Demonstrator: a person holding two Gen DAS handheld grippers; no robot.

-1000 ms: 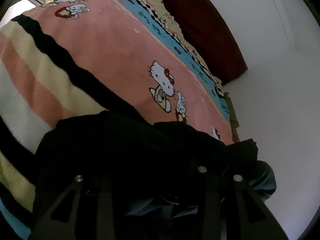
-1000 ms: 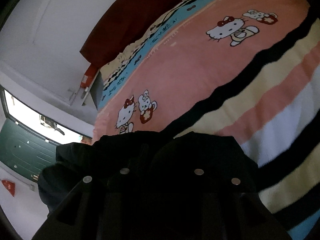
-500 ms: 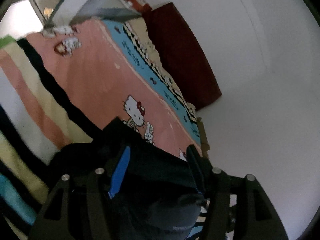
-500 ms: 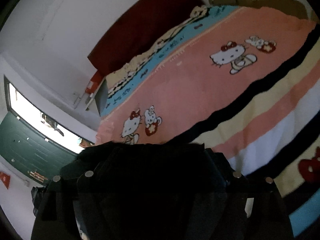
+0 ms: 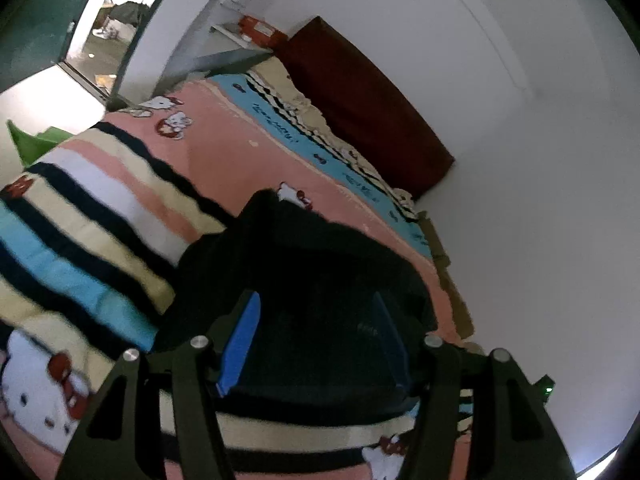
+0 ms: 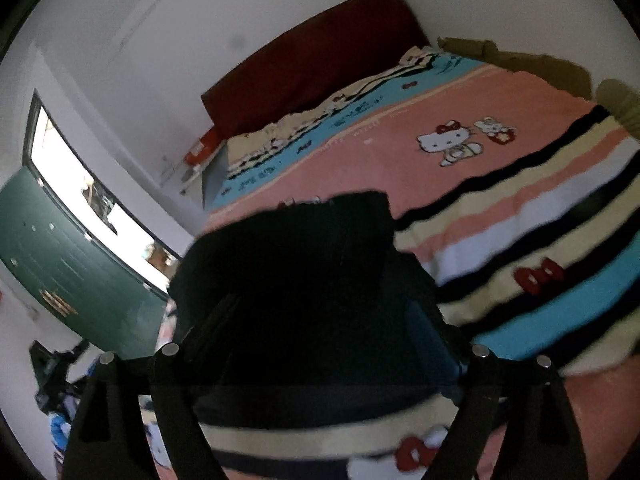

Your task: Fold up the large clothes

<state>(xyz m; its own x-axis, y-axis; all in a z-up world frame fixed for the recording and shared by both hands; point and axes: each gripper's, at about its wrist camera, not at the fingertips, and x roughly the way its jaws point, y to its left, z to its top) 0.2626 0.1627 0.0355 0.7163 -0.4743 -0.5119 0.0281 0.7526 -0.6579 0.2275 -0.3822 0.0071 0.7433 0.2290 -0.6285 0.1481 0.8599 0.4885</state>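
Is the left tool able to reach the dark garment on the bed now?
Probably yes. The left tool is open, and the dark garment lies folded on the bed blanket directly ahead, between its blue pads. Nothing stands in the way.

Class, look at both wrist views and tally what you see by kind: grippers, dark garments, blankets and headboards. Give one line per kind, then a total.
Grippers: 2 (left gripper, right gripper)
Dark garments: 1 (black garment)
Blankets: 1 (cartoon-cat blanket)
Headboards: 1 (dark red headboard)
Total: 5
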